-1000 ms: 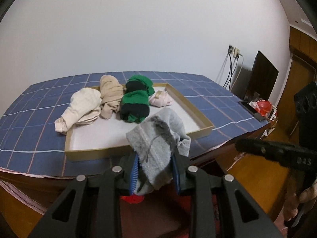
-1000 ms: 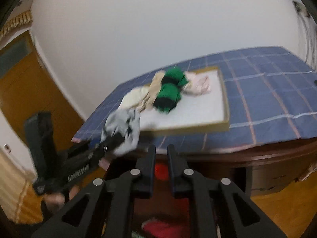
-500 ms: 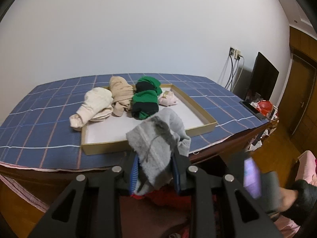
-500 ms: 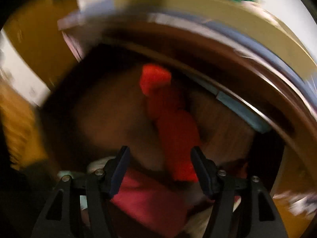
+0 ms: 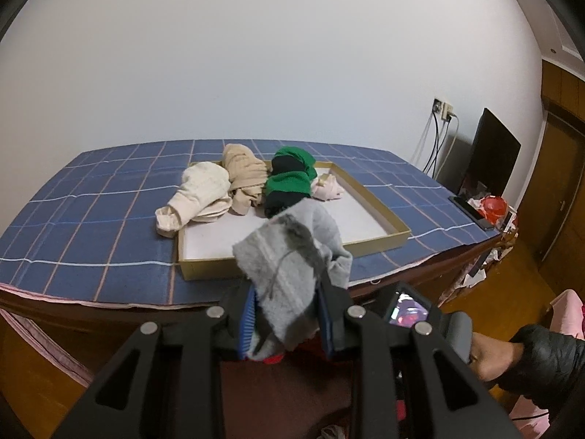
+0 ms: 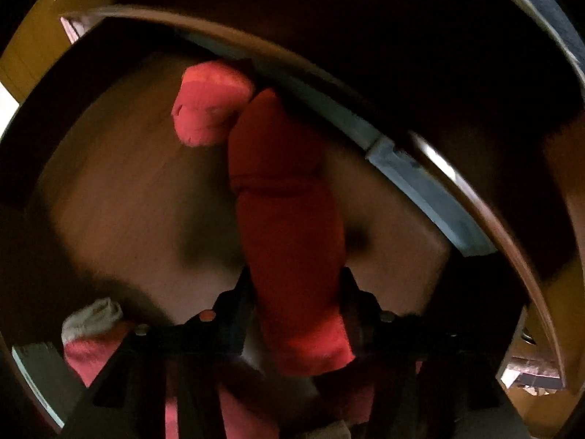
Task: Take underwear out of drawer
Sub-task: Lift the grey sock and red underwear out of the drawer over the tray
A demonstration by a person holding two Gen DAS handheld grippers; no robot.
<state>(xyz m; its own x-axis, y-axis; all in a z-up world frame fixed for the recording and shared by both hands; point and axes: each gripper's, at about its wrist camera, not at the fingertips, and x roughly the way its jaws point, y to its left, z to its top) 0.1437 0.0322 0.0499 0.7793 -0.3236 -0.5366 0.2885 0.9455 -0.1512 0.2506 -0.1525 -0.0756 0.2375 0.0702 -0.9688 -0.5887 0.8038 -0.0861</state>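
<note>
Left gripper [image 5: 287, 320] angled slightly down toward the table [image 5: 91, 219], clamped on a grey underwear piece [image 5: 292, 259] that stands up between the blue pads and flops over the tips. Just past the tips, on the blue checked cloth, sits a shallow cardboard tray [image 5: 380, 239]. Across its far end, left to right: cream bundle [image 5: 199, 194] hanging over the left rim, tan bundle [image 5: 245, 175], green-and-black bundle [image 5: 289, 183], small pink piece [image 5: 329, 190] partly hidden behind the green one. Lower end of the grey piece is hidden between the fingers; a bit of red shows beneath it. To the right of this gripper, low, the person's right hand [image 5: 490, 358] in a dark sleeve grips the other tool's handle; that tool is mostly cut off behind the left gripper's finger.

Right gripper [image 6: 298, 292] points steeply down into the open drawer [image 6: 120, 190]. Its jaws have just been closing, with a long red roll [image 6: 289, 226] between them; the pads look pressed against the roll's sides, but the view is dark and blurred. Beyond the tips, at the roll's far end, a lighter red bundle [image 6: 208, 102]. Left of the fingers, low, a grey-white item [image 6: 91, 316] on more reddish cloth, partly cut off. Drawer corners are lost in shadow.
</note>
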